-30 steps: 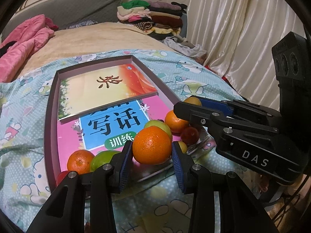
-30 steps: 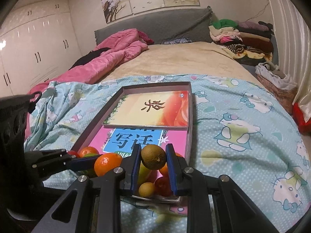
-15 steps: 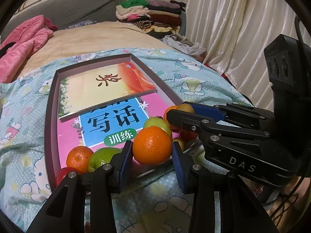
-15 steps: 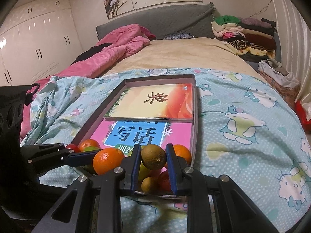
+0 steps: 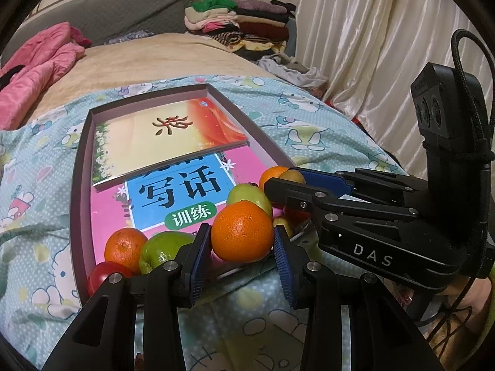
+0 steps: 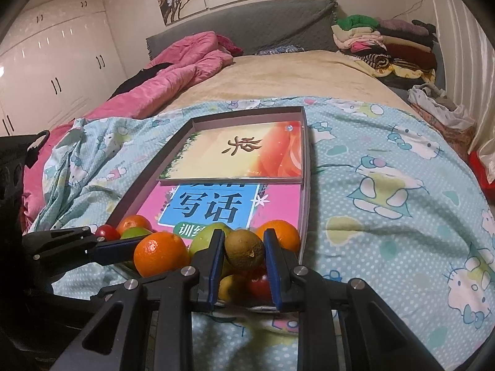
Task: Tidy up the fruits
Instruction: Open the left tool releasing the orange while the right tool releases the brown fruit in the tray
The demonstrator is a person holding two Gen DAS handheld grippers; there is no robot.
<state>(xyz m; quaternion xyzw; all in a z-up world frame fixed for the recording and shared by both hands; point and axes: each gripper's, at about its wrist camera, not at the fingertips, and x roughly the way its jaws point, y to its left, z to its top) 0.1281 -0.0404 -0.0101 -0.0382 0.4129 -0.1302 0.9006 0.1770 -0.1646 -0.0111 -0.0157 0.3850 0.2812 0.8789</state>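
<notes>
My left gripper (image 5: 242, 241) is shut on an orange (image 5: 242, 231), held above the near end of a shallow box tray (image 5: 81, 167). My right gripper (image 6: 244, 253) is shut on a brown kiwi (image 6: 244, 249) just right of the left one; it shows in the left wrist view (image 5: 297, 182). Under them lie another orange (image 5: 125, 249), a green fruit (image 5: 162, 250), a red fruit (image 5: 103, 276), a second green fruit (image 5: 249, 196), an orange (image 6: 278, 235), a yellow fruit (image 6: 230, 287) and a red fruit (image 6: 260, 286).
Two books (image 5: 167, 130) (image 5: 182, 191) lie flat in the tray on a Hello Kitty blanket (image 6: 386, 185) over a bed. A pink quilt (image 6: 173, 80) lies far left. Folded clothes (image 6: 386, 40) are stacked far right by a curtain (image 5: 386, 46).
Both grippers have moved forward and lower over the tray's near end, each still holding its fruit. The right gripper has come closer beside the left.
</notes>
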